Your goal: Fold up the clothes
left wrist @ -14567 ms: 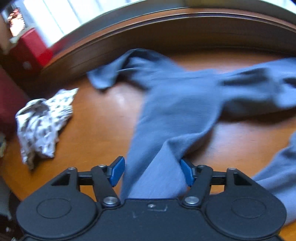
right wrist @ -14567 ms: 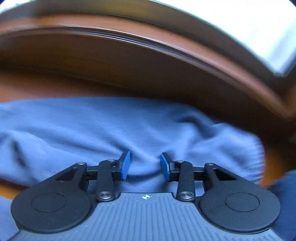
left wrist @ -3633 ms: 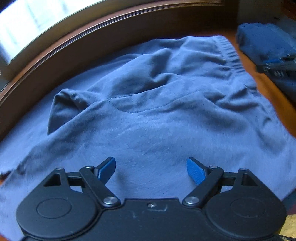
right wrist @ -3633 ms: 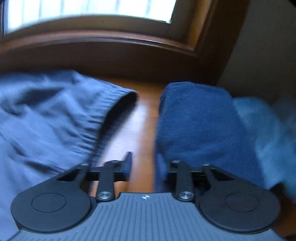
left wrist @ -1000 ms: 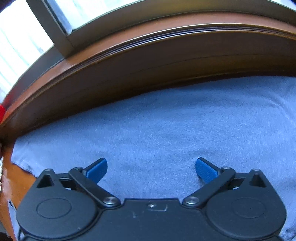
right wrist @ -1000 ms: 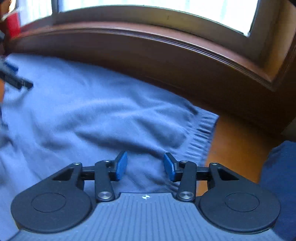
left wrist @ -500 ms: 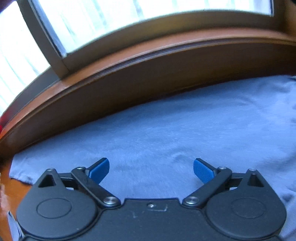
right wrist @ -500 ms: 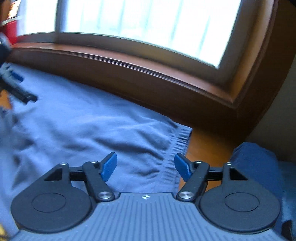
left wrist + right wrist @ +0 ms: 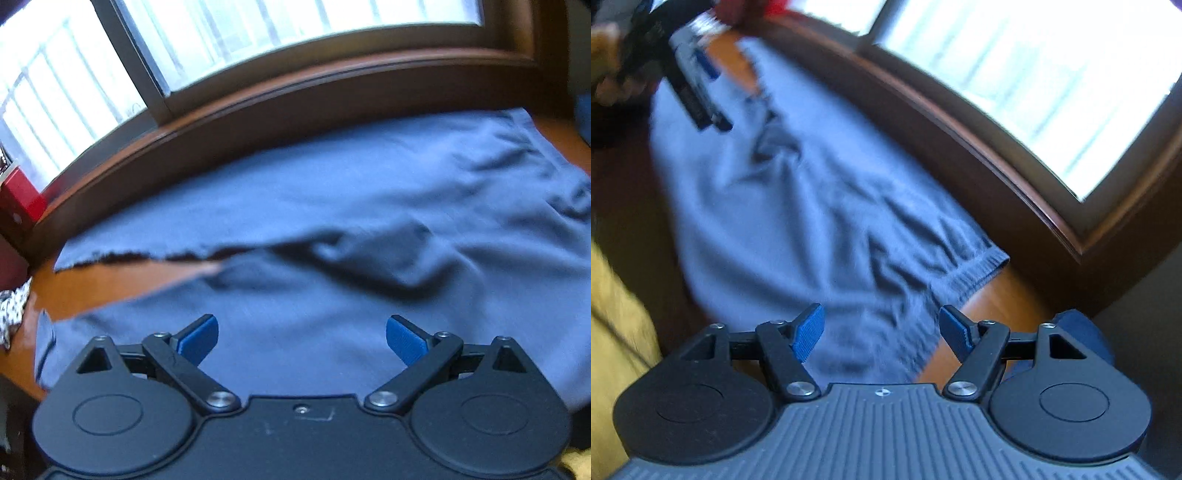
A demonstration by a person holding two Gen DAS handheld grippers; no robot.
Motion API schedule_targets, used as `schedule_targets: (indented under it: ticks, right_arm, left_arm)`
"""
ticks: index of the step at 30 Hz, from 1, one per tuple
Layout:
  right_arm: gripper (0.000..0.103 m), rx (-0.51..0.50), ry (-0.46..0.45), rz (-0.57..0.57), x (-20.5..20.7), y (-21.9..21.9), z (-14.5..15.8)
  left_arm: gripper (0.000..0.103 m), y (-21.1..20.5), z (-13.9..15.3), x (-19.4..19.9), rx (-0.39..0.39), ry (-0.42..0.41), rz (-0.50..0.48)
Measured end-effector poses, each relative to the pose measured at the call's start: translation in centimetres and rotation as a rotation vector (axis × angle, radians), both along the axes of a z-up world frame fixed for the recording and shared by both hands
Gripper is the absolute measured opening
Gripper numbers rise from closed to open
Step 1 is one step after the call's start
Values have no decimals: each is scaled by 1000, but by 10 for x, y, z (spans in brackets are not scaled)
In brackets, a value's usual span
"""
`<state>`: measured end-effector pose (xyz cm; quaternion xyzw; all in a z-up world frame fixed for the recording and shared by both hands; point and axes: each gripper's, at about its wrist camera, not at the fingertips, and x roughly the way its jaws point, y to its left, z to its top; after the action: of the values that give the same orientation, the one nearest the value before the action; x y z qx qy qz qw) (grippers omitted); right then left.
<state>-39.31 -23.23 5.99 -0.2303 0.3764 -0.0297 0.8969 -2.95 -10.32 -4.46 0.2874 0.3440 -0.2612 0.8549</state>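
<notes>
— Blue trousers (image 9: pixel 332 206) lie spread on the wooden table (image 9: pixel 122 284), along the dark sill (image 9: pixel 280 107) under the window (image 9: pixel 74 96). Where are the claws?

— Left gripper (image 9: pixel 302 338) hangs over the near leg, jaws wide apart, nothing between the pads.

— And the right one?

— Right gripper (image 9: pixel 881 332) is above the waistband (image 9: pixel 975 273) end, jaws parted, gripping nothing; cloth and bare table show in the gap.

— Anything else around?

— A darker folded cloth (image 9: pixel 1082 332) just right of the waistband, a red box (image 9: pixel 20 199) on the sill, a patterned rag (image 9: pixel 11 310) at the table's left edge.
</notes>
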Motion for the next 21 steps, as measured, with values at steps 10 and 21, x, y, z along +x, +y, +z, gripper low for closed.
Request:
schedule_targets:
  ticks: [10, 21]
  right_arm:
    - [72, -112, 136, 296, -22, -4, -25]
    - [4, 150, 177, 283, 14, -21, -15]
  left_arm:
    - [98, -23, -16, -87, -5, 43, -113]
    - [98, -31, -21, -128, -20, 18, -210]
